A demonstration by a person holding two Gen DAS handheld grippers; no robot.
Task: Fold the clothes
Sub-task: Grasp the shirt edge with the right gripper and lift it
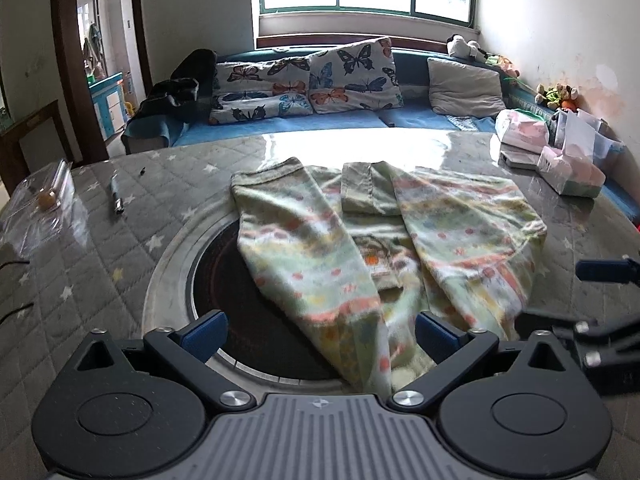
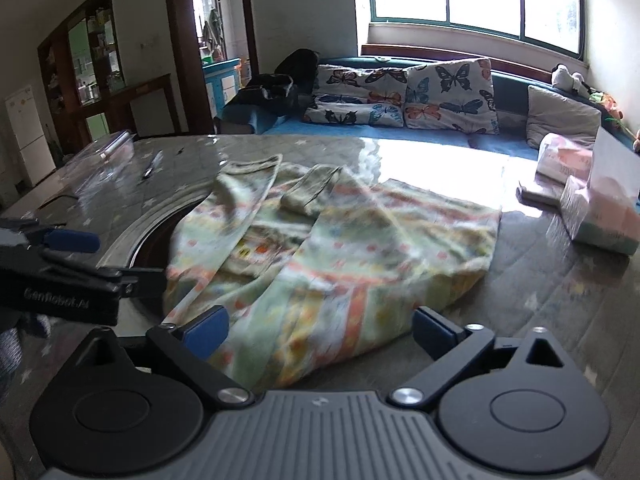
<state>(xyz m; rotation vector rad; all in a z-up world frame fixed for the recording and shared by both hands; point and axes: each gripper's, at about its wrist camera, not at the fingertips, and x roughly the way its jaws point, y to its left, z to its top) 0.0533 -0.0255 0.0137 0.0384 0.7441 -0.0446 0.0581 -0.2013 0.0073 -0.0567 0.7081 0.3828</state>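
A pale green patterned garment (image 1: pixel 384 240) lies on the table, both sleeves folded in over its body; it also shows in the right wrist view (image 2: pixel 340 248). My left gripper (image 1: pixel 320 332) is open over the garment's near edge, its blue pads (image 1: pixel 206 330) on either side of the left sleeve's base. My right gripper (image 2: pixel 318 330) is open over the garment's near right hem. Each gripper shows in the other's view: the right one (image 1: pixel 600 300) at the right edge, the left one (image 2: pixel 68 258) at the left edge.
The table (image 1: pixel 100 248) has a quilted star cover under glass and a round dark inset (image 1: pixel 224 288). A pen (image 1: pixel 116 196) and a clear plastic bag (image 1: pixel 40 204) lie at the left. Tissue packs and boxes (image 1: pixel 560 160) stand at the right. A sofa with cushions (image 1: pixel 320 80) is behind.
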